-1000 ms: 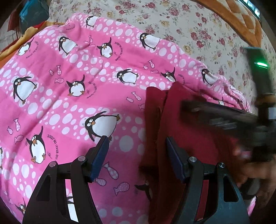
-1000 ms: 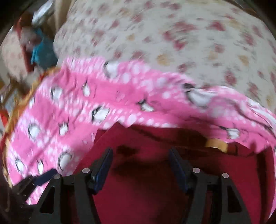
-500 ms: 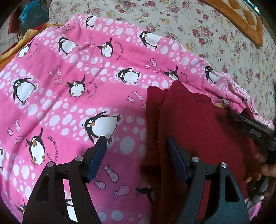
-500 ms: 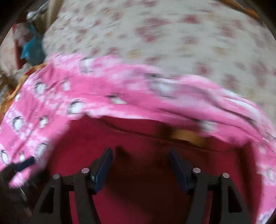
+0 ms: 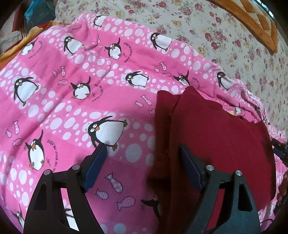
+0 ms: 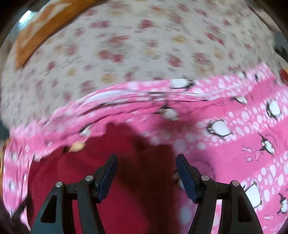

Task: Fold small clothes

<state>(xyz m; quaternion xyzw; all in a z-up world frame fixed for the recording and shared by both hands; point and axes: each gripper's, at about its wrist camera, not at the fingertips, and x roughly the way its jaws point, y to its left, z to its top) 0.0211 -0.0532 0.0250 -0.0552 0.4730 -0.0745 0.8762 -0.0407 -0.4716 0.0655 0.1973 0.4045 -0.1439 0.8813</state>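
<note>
A dark red garment [image 5: 216, 136] lies folded on a pink penguin-print blanket [image 5: 72, 93]. My left gripper [image 5: 142, 153] hovers over the garment's left edge; its jaws are opening and nothing is pinched between them. Its right finger [image 5: 189, 167] is above the red cloth, its left finger [image 5: 97, 162] above the blanket. In the blurred right wrist view my right gripper [image 6: 146, 160] stands open over the red garment [image 6: 115, 180], nothing between its pads. The right gripper's tip [image 5: 279, 151] shows at the right edge of the left wrist view.
The blanket [image 6: 234, 144] lies on a floral bedspread [image 5: 207, 30] that runs behind it. An orange patterned cushion [image 5: 252, 19] sits at the far right corner. Blue and red items [image 5: 36, 14] are piled beyond the bed's far left.
My right gripper has swung away from over the red garment to its right edge, and its view has rolled. The left gripper's jaws have spread wider. The garment lies flat.
</note>
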